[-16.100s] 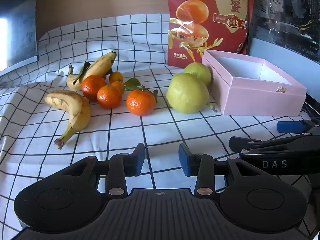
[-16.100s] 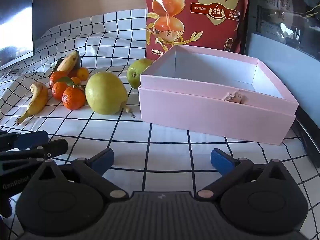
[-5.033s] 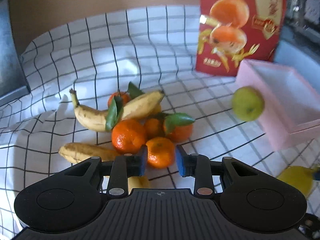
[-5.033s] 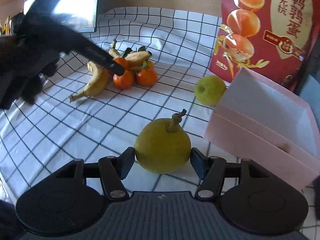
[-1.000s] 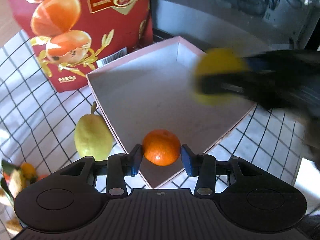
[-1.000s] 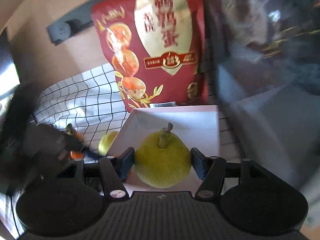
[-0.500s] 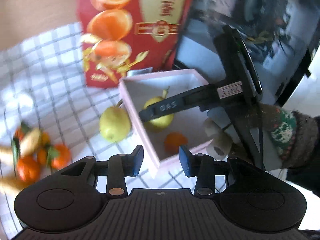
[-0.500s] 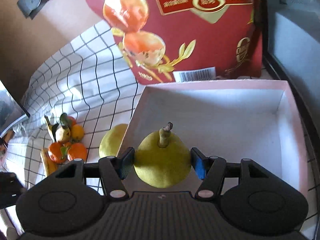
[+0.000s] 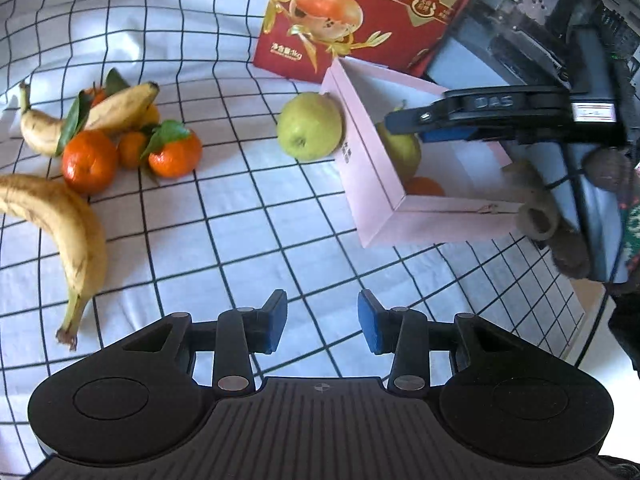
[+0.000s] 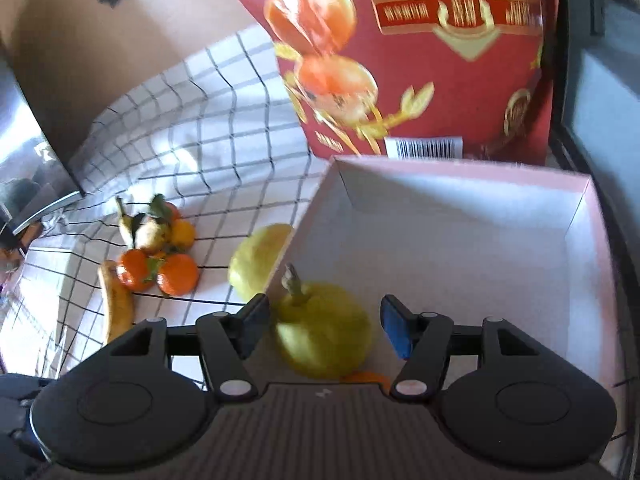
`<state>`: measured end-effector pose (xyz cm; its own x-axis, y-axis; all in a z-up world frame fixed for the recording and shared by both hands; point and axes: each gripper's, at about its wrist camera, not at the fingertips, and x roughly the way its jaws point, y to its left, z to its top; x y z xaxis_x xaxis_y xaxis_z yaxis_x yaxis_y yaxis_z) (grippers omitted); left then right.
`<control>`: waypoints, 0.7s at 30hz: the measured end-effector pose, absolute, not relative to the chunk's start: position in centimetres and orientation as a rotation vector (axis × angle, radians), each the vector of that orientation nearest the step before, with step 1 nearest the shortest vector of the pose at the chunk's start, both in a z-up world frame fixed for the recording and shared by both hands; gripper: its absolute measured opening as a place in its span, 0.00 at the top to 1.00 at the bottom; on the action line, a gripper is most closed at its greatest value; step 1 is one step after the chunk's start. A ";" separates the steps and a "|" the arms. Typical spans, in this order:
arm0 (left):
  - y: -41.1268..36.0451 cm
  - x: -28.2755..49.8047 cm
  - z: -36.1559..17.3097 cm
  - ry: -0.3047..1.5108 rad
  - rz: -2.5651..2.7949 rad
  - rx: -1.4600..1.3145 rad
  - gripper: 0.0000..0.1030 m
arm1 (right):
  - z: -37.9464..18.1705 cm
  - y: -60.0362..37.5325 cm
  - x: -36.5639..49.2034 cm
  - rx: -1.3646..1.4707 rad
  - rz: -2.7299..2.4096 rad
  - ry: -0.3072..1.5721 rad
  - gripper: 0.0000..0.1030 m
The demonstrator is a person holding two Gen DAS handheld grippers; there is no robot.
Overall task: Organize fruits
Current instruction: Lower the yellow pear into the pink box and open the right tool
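Pulled the left gripper (image 9: 322, 320) back from the pink box (image 9: 360, 148) since a second ago, leaving the orange (image 9: 426, 187) on the box floor near the front corner. Holds nothing now: jaws have just been closing, stand partly apart, and hang over bare checked cloth (image 9: 240, 220).

Brought the right gripper (image 10: 324, 320) lower into the box, with the pear (image 10: 324, 332) between the jaws, stem tilted left. Shows the left pad against the fruit and a thin gap at the right pad, all of it blurred, so cannot tell whether gripped or let go. Places that pear down inside the box by its left wall, just behind the orange.

Outside, touching the same wall: a second pear (image 9: 310, 126). Well apart on the cloth: a heap of small oranges (image 9: 132, 152) with leaves, a banana across the top (image 9: 120, 106) and a large banana (image 9: 68, 228) just beside. Behind the box: a red bag (image 9: 360, 12), upright.
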<state>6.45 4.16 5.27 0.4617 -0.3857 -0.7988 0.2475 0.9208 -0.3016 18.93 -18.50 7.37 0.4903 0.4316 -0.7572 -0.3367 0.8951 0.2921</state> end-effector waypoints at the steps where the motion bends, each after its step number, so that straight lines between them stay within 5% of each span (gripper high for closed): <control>1: 4.2 6.3 5.2 1.020 -0.391 -0.150 0.58 | 7.6 -18.7 18.7 0.105 0.467 0.940 0.40; 7: 4.6 5.4 4.6 1.035 -0.387 -0.162 0.58 | 8.1 -20.6 17.4 0.107 0.377 0.901 0.40; 12: 4.9 5.1 4.0 1.047 -0.375 -0.178 0.58 | 6.8 -21.6 18.1 -0.004 0.209 0.983 0.64; 21: 5.3 4.7 3.9 1.048 -0.368 -0.196 0.58 | 5.3 -19.4 18.4 -0.144 0.297 1.081 0.65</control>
